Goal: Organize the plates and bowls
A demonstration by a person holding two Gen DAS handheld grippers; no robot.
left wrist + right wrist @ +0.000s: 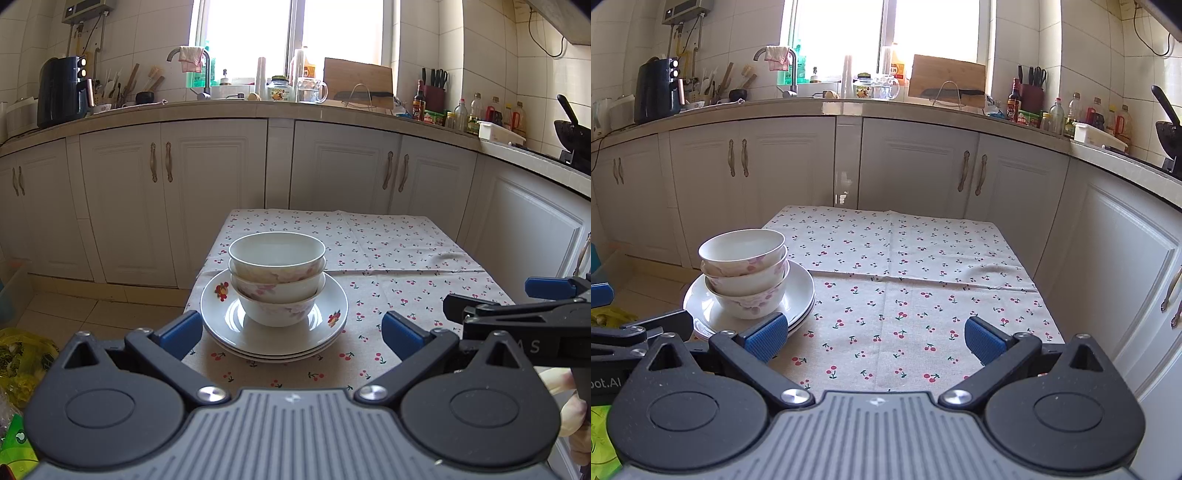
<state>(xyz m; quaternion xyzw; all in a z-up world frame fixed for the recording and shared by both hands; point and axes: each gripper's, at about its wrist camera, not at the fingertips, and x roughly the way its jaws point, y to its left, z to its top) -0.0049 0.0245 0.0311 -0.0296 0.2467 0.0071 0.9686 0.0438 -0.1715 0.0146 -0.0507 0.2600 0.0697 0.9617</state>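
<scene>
Nearest in the left wrist view, the left gripper (291,332) hangs over the near edge of the table with its blue-padded fingers (181,328) spread wide and nothing between them. The right gripper (877,338) is likewise spread wide and empty, over bare cloth on the right half of the table; its black body also shows at the right edge of the left view (517,314), with part of a person's hand (569,402) below it.

Just beyond the left gripper's fingertips sits the stack of plates (274,332), white with small fruit prints on the rim, apparently three deep. It rests on the cherry-print tablecloth (388,266) near the table's left front corner. Centred on the top plate stands a nest of three bowls (277,277), white with pink flower patterns, upright, one inside another. In the right wrist view the same plates (801,291) and bowls (744,273) lie to the left, the left finger pad overlapping the plate rim in the picture.

Past the table run white cabinet doors (214,192), then a countertop (221,109) carrying a dark air fryer (62,90), a tap (205,70), a glass pitcher (312,88), a wooden cutting board (356,79) and bottles (476,110) under a bright window (295,33).
</scene>
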